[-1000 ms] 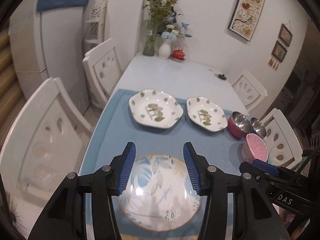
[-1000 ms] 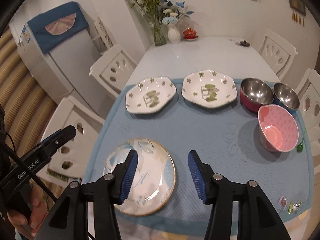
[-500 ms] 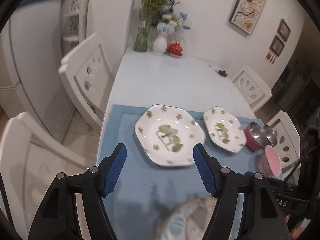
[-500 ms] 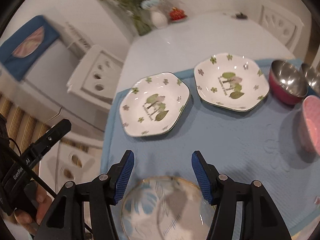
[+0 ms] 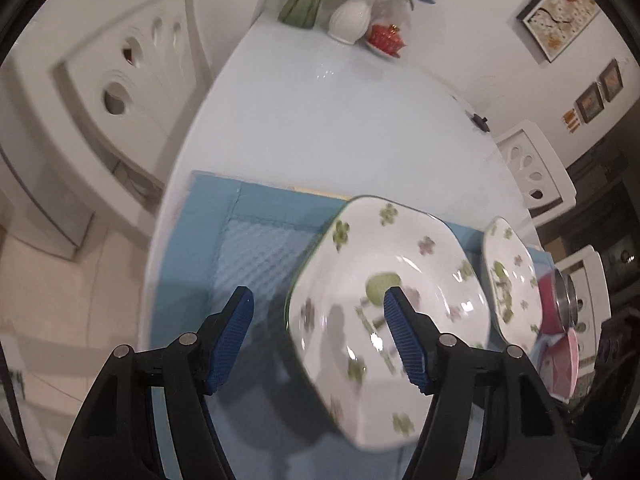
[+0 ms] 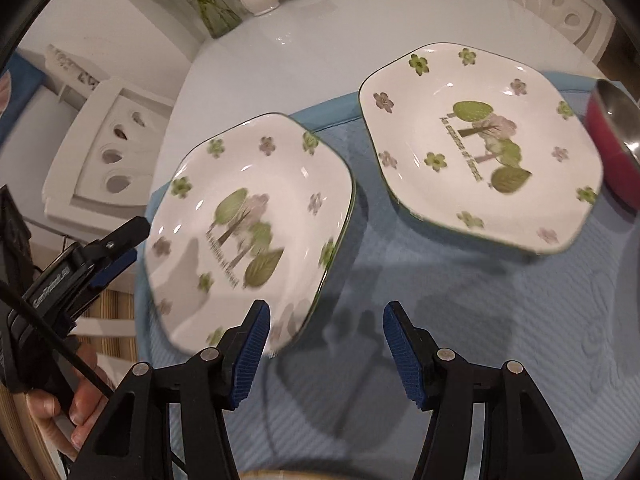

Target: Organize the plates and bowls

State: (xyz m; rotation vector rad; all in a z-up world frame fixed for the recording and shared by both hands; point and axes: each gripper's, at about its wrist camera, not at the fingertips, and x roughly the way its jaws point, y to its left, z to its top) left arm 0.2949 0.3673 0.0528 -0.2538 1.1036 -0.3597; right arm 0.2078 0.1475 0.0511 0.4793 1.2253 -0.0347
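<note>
Two white hexagonal plates with green flower prints lie on the blue mat [image 6: 460,320]. The left plate [image 5: 384,304] [image 6: 248,220] is close in front of both grippers. The right plate [image 5: 508,280] [image 6: 480,140] lies beside it. My left gripper [image 5: 318,336] is open and empty, straddling the left plate's left edge. My right gripper [image 6: 326,354] is open and empty, at that plate's near right edge. The left gripper also shows in the right wrist view [image 6: 120,248].
A red steel bowl [image 6: 616,144] [image 5: 558,304] and a pink bowl [image 5: 560,364] stand right of the plates. A white vase [image 5: 350,18], a glass flower vase and a red dish stand at the table's far end. White chairs [image 5: 112,80] surround the table.
Both grippers have moved forward from over the round blue-leaf plate to the left hexagonal plate, which now looms large. That round plate has dropped almost out of view.
</note>
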